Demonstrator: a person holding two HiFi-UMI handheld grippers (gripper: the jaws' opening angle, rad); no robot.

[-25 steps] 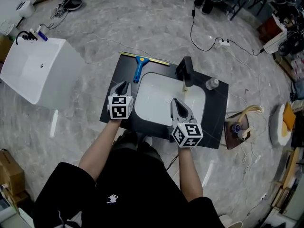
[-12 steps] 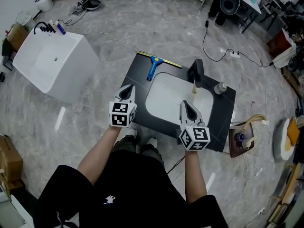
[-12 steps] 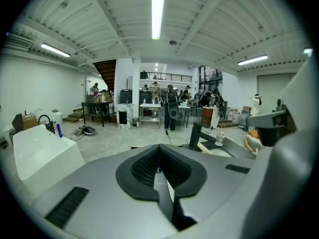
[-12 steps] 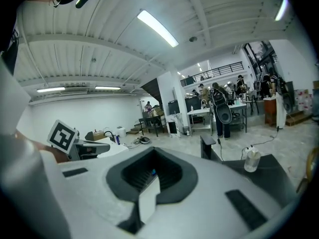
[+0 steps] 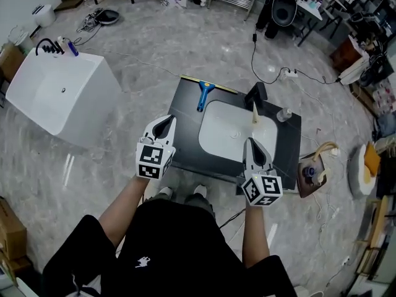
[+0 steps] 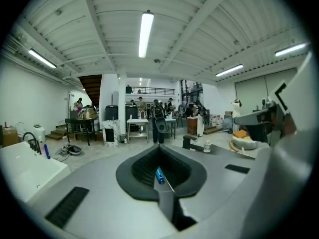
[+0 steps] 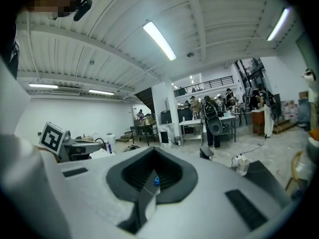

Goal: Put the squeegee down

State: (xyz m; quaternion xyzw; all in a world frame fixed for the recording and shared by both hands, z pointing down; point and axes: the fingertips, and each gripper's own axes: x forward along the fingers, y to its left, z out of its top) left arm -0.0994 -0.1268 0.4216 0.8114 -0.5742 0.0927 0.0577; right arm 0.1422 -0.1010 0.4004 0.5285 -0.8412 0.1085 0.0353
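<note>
Squeegee [image 5: 202, 96]: lying flat at upper edge of counter [image 5: 185, 135], above basin [image 5: 229, 129]. Left gripper [image 5: 165, 122]: jaws pressed together, empty, drawing back lower-left, off counter. Right gripper [image 5: 254, 145]: closed, empty, likewise retreating toward lower frame.

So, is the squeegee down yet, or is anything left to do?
Done: the squeegee lies flat on the black counter at its far edge, beside the white basin, apart from both grippers. In hand: nothing. The left gripper and the right gripper are shut and empty, on the counter's near side. Left: nothing that I can see for this step.
</note>
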